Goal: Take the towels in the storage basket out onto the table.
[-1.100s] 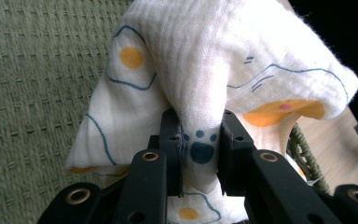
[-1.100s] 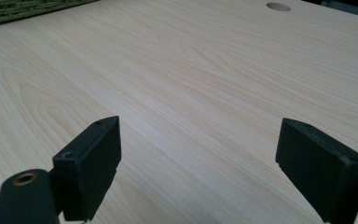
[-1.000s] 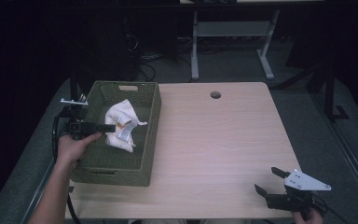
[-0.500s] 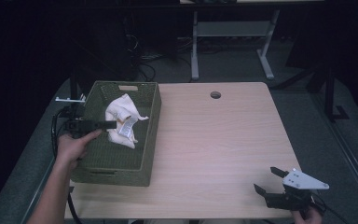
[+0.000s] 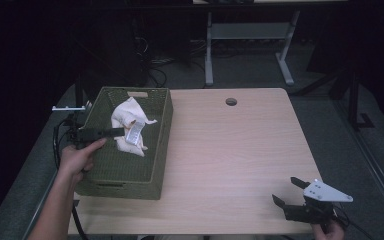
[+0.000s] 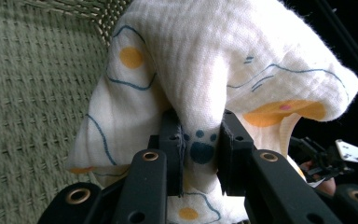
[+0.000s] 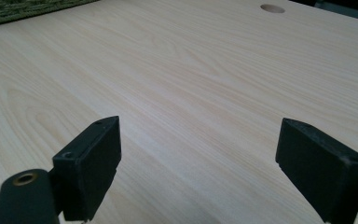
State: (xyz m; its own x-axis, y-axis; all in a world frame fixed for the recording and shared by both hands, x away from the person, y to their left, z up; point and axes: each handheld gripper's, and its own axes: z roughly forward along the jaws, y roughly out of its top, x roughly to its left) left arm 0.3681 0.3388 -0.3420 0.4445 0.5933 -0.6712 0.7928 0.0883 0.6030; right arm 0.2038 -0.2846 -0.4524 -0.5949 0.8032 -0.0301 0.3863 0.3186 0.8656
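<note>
A white cloth (image 5: pixel 128 122) with yellow spots and blue lines hangs bunched inside the green woven basket (image 5: pixel 156 165) at the table's left. My left gripper (image 5: pixel 124 132) reaches in over the basket's left rim and is shut on a fold of the cloth (image 6: pixel 242 60), which bulges up between the jaws around a blue paw print. My left gripper (image 6: pixel 199 150) holds it just above the basket floor (image 6: pixel 28 93). My right gripper (image 5: pixel 287 192) rests low at the table's front right corner, open. In its own view my right gripper (image 7: pixel 198 163) has bare wood between the jaws.
The light wooden table (image 5: pixel 230 150) has a round cable hole (image 5: pixel 231 101) at the back centre. A metal desk frame (image 5: pixel 250 35) and cables stand on the dark floor behind. The other hand's gripper (image 6: pixel 335 156) appears far off in the left gripper view.
The cloth has shifted slightly in the basket as my left gripper lifts it; the bundle sits a little higher and more gathered. The right gripper has barely moved.
</note>
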